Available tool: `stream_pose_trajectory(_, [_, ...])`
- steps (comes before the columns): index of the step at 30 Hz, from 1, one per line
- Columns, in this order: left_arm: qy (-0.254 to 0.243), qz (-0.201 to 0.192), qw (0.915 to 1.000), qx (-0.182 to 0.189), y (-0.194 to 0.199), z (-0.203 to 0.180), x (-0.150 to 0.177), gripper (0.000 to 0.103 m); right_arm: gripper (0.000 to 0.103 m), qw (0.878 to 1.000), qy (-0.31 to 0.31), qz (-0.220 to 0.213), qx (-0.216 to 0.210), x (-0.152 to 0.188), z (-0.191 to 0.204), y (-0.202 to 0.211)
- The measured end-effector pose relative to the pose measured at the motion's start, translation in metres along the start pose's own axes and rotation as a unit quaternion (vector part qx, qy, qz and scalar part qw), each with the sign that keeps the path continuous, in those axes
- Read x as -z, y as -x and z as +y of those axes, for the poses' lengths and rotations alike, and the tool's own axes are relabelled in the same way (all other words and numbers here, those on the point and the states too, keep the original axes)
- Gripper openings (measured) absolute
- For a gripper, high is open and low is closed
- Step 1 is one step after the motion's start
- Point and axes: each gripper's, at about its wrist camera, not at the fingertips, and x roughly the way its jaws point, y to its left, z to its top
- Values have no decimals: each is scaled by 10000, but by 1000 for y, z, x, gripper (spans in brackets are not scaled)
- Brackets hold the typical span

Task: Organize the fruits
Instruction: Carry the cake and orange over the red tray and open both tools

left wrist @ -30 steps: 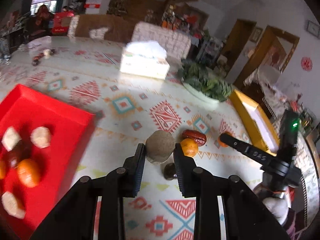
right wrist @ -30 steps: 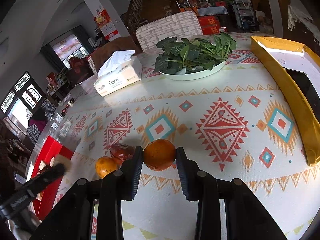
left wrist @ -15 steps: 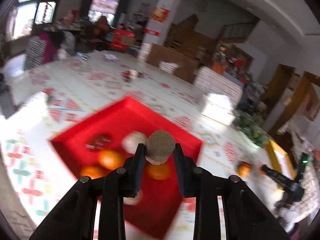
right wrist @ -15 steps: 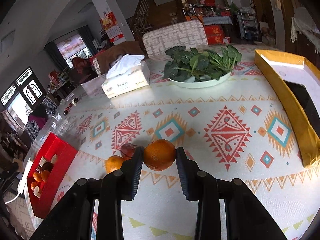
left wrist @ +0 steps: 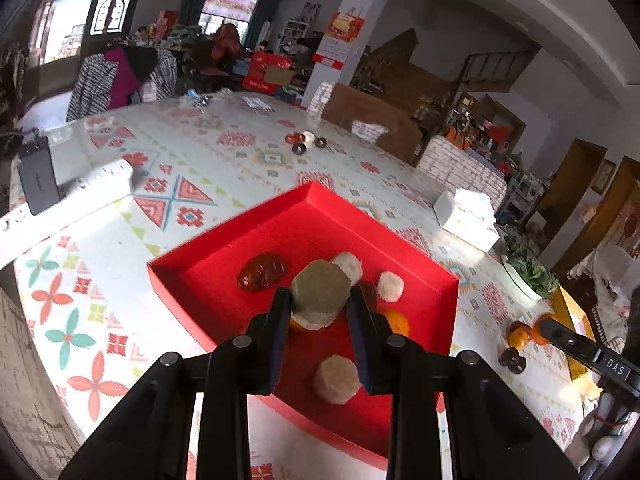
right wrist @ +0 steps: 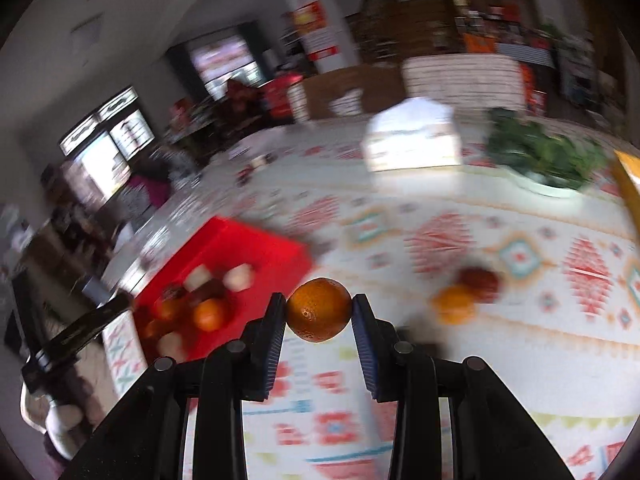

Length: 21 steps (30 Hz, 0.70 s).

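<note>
- Fruits are being gathered into the red tray (left wrist: 224, 276); each gripper carries one piece toward it, so the step in hand looks like transport, just short of the drop.
- Left gripper (left wrist: 320, 312) is clamped on a grey-brown, flat-faced lump (left wrist: 320, 286), held above the middle of the tray.
- Right gripper (right wrist: 319, 312) is clamped on an orange (right wrist: 319, 309), lifted over the patterned tablecloth (right wrist: 440, 360), with the tray to its left and farther off; that view is blurred.
- Next move, as I judge it: the left gripper lowers over a bare patch of tray floor and lets go without knocking its neighbours; the right one has to cross to the tray first.
- Inside the tray, in the left view: a dark red fruit (left wrist: 262, 272) at the far left, two pale lumps (left wrist: 390, 286) at the far right, another pale lump (left wrist: 336, 378) near the grippers, and an orange fruit (left wrist: 396, 322) partly hidden behind the right finger.
- Out on the cloth to the right, well apart from the tray, a few small fruits (left wrist: 518, 338) wait to be collected.
- Farther right stands a plate of greens (right wrist: 544, 160), with a white tissue box (right wrist: 412, 140) to its left.
</note>
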Motion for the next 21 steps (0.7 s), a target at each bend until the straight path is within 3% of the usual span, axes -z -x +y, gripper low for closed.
stream_pose_trajectory(8, [-77,250,9995,163,-21,3,-25,28,37,9978,459,452,-153,-1,54,-56])
stream_pose_trajectory(12, [-239,369,9990,-5,-45,5,-50,28,37,9962,607,619,-124,-1,72,-77])
stream_pose_trajectory(21, [-25,1106,9939,-48,-111,26,-70,28,37,9925,791,896,246,0,76,-117])
